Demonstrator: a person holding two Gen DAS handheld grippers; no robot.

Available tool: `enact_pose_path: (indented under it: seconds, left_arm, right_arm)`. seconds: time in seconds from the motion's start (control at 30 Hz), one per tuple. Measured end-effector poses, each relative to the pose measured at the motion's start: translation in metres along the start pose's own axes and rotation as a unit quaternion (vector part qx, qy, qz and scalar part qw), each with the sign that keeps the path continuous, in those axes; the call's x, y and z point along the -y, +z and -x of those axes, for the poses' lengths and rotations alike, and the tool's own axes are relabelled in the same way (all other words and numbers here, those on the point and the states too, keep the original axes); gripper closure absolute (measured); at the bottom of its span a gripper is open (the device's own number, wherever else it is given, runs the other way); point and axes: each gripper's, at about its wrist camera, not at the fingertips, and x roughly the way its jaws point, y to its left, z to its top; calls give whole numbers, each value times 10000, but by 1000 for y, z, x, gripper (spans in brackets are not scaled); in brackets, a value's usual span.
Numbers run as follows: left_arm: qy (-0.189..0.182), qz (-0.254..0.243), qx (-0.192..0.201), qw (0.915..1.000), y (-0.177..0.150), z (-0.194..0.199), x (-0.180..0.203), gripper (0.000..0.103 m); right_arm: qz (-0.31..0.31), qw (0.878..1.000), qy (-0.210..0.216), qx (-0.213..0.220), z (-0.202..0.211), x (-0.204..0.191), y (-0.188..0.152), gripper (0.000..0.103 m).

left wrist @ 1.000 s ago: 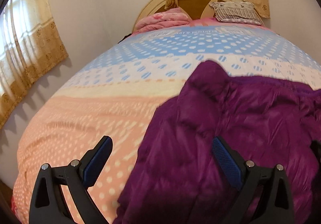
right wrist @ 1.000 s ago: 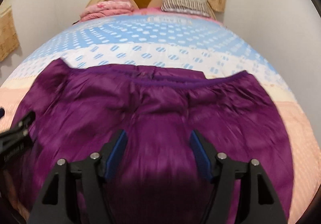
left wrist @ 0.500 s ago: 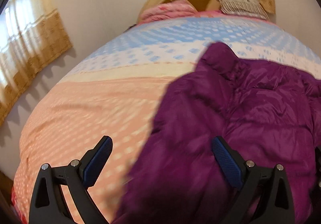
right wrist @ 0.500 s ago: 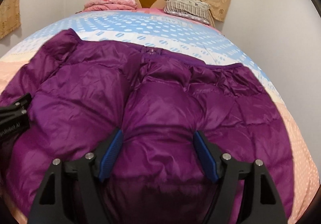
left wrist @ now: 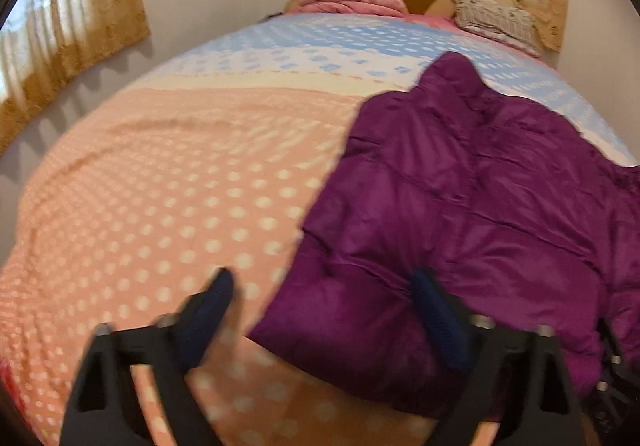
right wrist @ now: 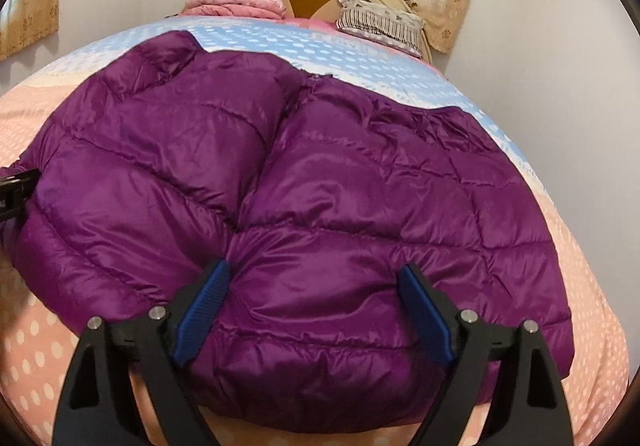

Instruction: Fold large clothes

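Observation:
A purple quilted puffer jacket (right wrist: 320, 190) lies spread on the bed, its near hem toward me. In the left wrist view it fills the right half (left wrist: 480, 206). My right gripper (right wrist: 312, 306) is open over the jacket's near hem, jaws wide apart with nothing between them. My left gripper (left wrist: 324, 314) is open over the jacket's left edge, its left finger over the bedspread and its right finger over the jacket. The left gripper's body shows at the left edge of the right wrist view (right wrist: 16, 190).
The bed has a polka-dot bedspread (left wrist: 160, 206), peach near me and blue farther off. A folded pink blanket (right wrist: 240, 2) and a striped pillow (right wrist: 380, 22) lie by the headboard. Curtains (left wrist: 60, 46) hang on the left wall and behind the headboard.
Both grippers have moved back toward the jacket's near edge. The jacket has settled flat on the bed. Both grippers stay open.

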Motion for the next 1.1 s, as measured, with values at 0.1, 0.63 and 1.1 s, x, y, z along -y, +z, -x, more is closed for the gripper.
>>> enact_pose_path:
  seconds: [0.1,0.63,1.1]
  left_arm:
    - [-196,-103,16,9998,-1,3,11,57]
    - [-197,-338,522,9979,0,36,1,96]
    - [330,-424,1353,9893,15,105,-70,96]
  right_arm:
    - [-42,10000,-16,22,2,-4,-2,13]
    - [24,9992,-403,22,7,-16,-2,14]
    - [101,9938,995,487,72,-23,-6,15]
